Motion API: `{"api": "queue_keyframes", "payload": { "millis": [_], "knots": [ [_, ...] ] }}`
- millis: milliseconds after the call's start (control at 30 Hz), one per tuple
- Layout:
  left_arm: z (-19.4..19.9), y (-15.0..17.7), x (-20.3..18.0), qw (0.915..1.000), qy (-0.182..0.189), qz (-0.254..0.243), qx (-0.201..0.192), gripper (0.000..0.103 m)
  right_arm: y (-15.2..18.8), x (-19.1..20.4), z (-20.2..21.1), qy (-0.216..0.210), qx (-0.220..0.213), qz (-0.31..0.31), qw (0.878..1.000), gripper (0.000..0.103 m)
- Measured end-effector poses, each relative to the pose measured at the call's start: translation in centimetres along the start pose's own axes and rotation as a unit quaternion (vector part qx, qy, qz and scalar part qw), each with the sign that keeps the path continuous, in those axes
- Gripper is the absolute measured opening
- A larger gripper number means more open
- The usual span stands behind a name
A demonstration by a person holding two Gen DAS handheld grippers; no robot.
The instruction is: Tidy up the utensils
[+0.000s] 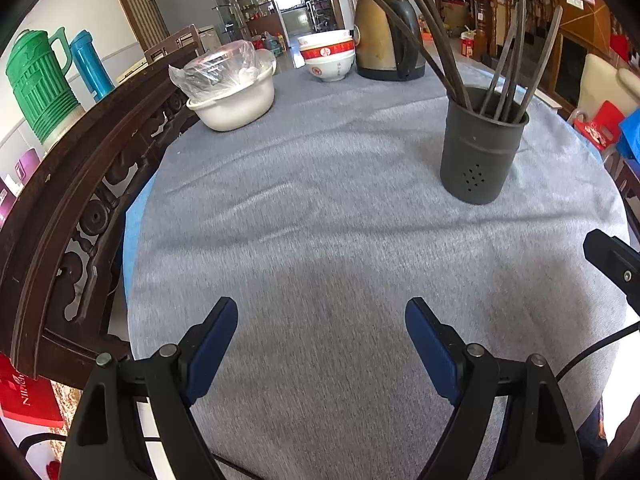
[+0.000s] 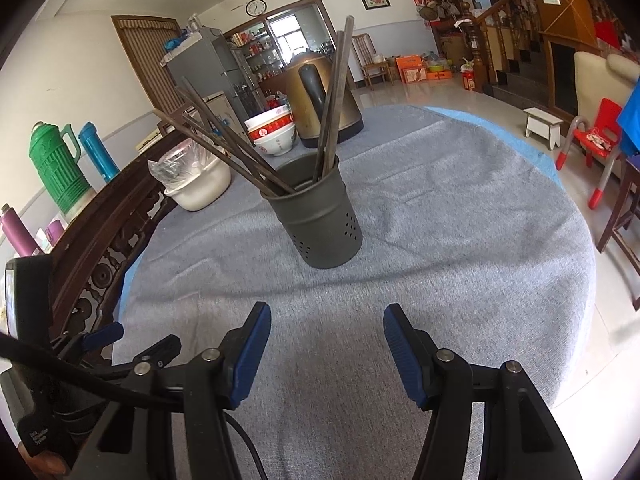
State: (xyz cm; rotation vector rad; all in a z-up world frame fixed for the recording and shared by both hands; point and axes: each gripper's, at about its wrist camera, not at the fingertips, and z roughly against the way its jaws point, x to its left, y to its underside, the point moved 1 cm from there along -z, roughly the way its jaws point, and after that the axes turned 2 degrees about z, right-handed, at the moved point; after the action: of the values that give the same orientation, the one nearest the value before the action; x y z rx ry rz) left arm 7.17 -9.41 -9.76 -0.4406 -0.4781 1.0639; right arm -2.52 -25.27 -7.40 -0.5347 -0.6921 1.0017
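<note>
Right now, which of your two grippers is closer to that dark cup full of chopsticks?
Right. The right gripper faces the chopstick holder straight ahead, jaws open. The left gripper sits off to its left, with the holder ahead and to its right.

On the table stands one dark holder [image 2: 325,220] with about seven chopsticks [image 2: 224,148] inside — the exact number is hard to tell. Behind the holder are one kettle [image 2: 320,100], two stacked red-and-white bowls [image 2: 274,130] and one white basin [image 2: 200,188] — left of it.
</note>
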Motion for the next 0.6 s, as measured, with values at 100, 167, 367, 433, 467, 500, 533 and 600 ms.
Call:
{"api": "queue_keyframes", "payload": {
  "millis": [100, 167, 367, 433, 467, 500, 533, 600],
  "knots": [
    [-0.4, 0.2, -0.2, 0.9999, -0.007, -0.001, 0.009, 0.086, 0.2, -0.2, -0.3, 0.000, 0.004, -0.003, 1.000, 0.063],
    [-0.5, 0.4, -0.3, 0.9999, -0.010, -0.001, 0.014, 0.086, 0.4, -0.4, -0.5, 0.002, 0.006, -0.005, 1.000, 0.063],
    [-0.2, 0.0, -0.5, 0.9998, -0.018, 0.001, 0.011, 0.086, 0.3, -0.9, -0.4, 0.000, 0.002, -0.008, 1.000, 0.063],
    [0.1, -0.2, -0.5, 0.9998, -0.019, 0.001, 0.006, 0.086, 0.2, -0.9, -0.2, -0.002, -0.001, -0.009, 1.000, 0.063],
    [0.2, -0.3, -0.5, 0.9998, -0.019, 0.001, 0.005, 0.086, 0.2, -1.0, -0.1, -0.003, -0.004, -0.010, 1.000, 0.063],
    [0.3, -0.4, -0.5, 0.9998, -0.020, 0.001, 0.003, 0.086, 0.1, -1.0, 0.1, -0.003, -0.006, -0.009, 1.000, 0.063],
    [0.5, -0.5, -0.5, 0.9998, -0.021, 0.002, 0.000, 0.086, 0.1, -0.9, 0.2, -0.002, -0.009, -0.007, 1.000, 0.063],
    [0.8, -0.6, -0.4, 0.9997, -0.022, 0.002, -0.004, 0.086, 0.1, -0.8, 0.4, -0.003, -0.012, -0.005, 1.000, 0.063]
  ]
}}
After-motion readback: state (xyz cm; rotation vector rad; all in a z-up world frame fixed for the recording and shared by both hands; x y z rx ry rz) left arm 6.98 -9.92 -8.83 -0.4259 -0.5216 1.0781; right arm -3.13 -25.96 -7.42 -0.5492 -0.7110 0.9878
